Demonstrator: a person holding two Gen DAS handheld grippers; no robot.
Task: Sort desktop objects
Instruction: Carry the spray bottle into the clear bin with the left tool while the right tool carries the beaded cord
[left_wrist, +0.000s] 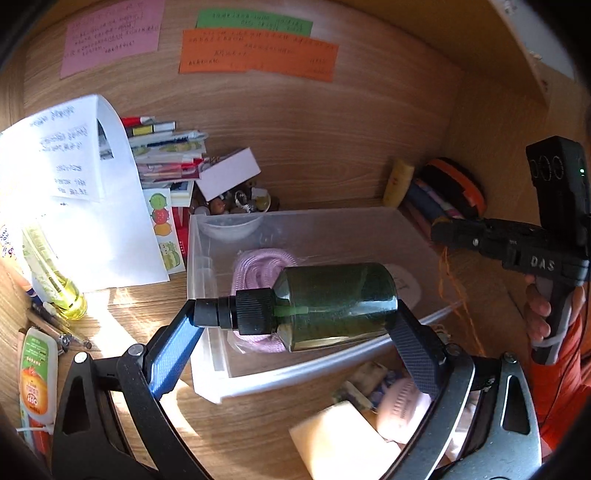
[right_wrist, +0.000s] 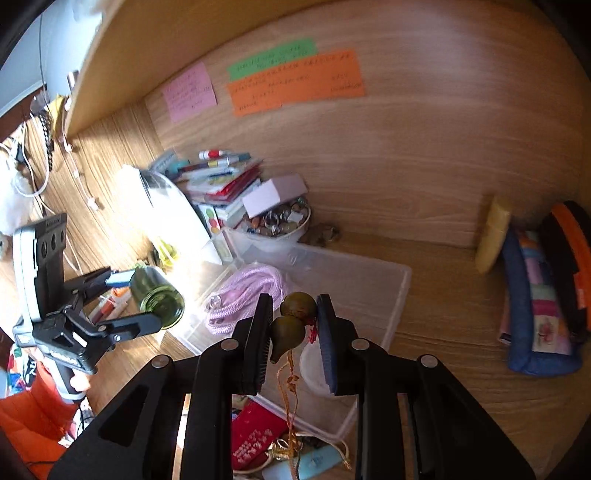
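Green glass bottle (left_wrist: 332, 306) lies sideways, clamped end to end in the left tongs (left_wrist: 295, 325) above the clear plastic bin (left_wrist: 417, 229). Right tongs (right_wrist: 293, 328) are closed on a brown gourd charm (right_wrist: 293, 319), also over the bin, which holds pink cord (right_wrist: 242, 295).

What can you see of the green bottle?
The green bottle is dark, see-through, glass or plastic by its look, with a ribbed black cap and a pale tube inside. It lies sideways, clamped end to end in the left gripper: one finger on the cap, one on the base. It hangs above the clear bin, over the pink cord, touching only the fingers.
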